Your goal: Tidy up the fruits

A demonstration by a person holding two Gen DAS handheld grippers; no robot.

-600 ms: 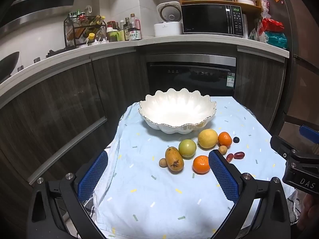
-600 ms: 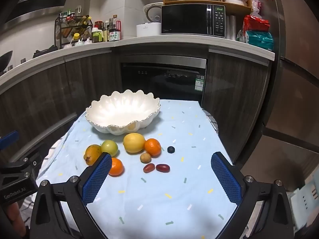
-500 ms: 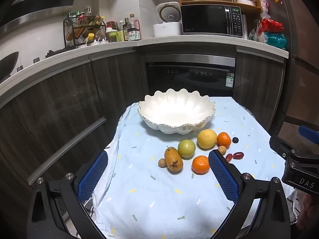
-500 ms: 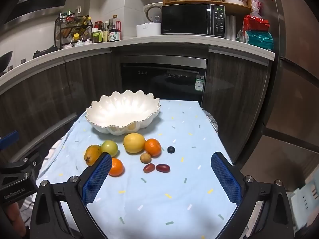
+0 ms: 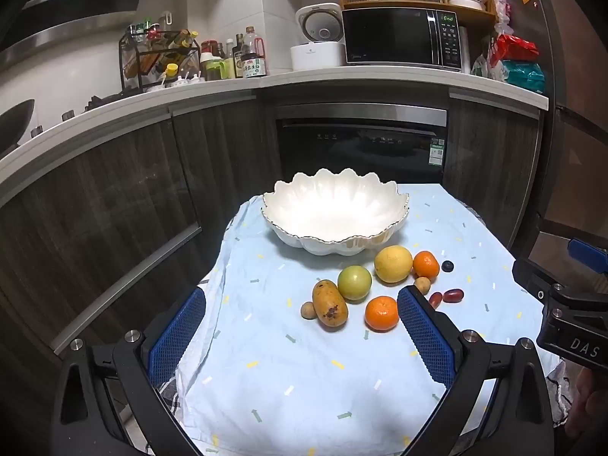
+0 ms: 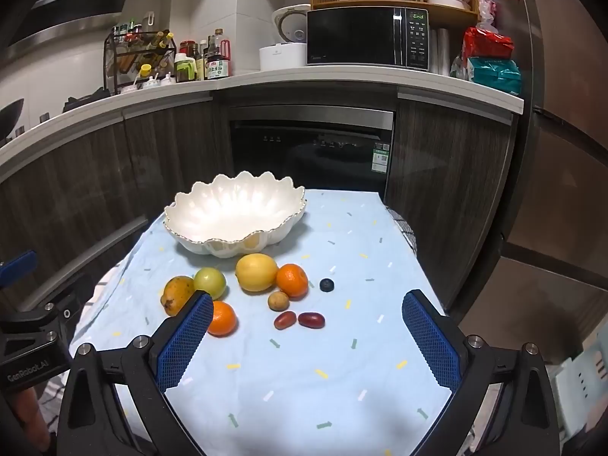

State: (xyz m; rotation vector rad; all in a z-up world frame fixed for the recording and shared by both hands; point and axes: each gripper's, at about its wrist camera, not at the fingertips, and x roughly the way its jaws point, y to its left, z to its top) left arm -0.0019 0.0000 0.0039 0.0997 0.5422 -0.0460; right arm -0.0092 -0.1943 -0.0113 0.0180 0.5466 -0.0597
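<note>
- fruits lie loose in a cluster on the surface (image 5: 304, 387), which is covered by a pale blue cloth with small coloured dashes, in front of the white scalloped ceramic bowl (image 5: 334, 214); the bowl looks empty.
- left wrist view: the left claw (image 5: 302, 336) hangs above the near cloth, its blue-padded fingers spread wide with nothing between them but cloth.
- beyond it sit a spotted yellow-brown mango (image 5: 330, 303), a small tan round fruit (image 5: 307, 310) touching the mango's left side, a green round apple (image 5: 354, 282), a large yellow citrus (image 5: 393, 264) and two orange mandarins, the near one (image 5: 381, 313) just beside the right finger pad.
- the far mandarin (image 5: 426, 264) sits beside the yellow citrus, with a dark blueberry (image 5: 447, 265) to its right.
- right wrist view: the right claw (image 6: 307, 340) is also released, wide apart, holding nothing, above the cloth's near edge.
- two dark red oval fruits (image 6: 299, 320) lie side by side between its fingers, further out, and a second small tan fruit (image 6: 278, 300) sits just behind them.
- the left pad overlaps the near mandarin in this view.
- part of the other tool shows at the frame's left edge.
</note>
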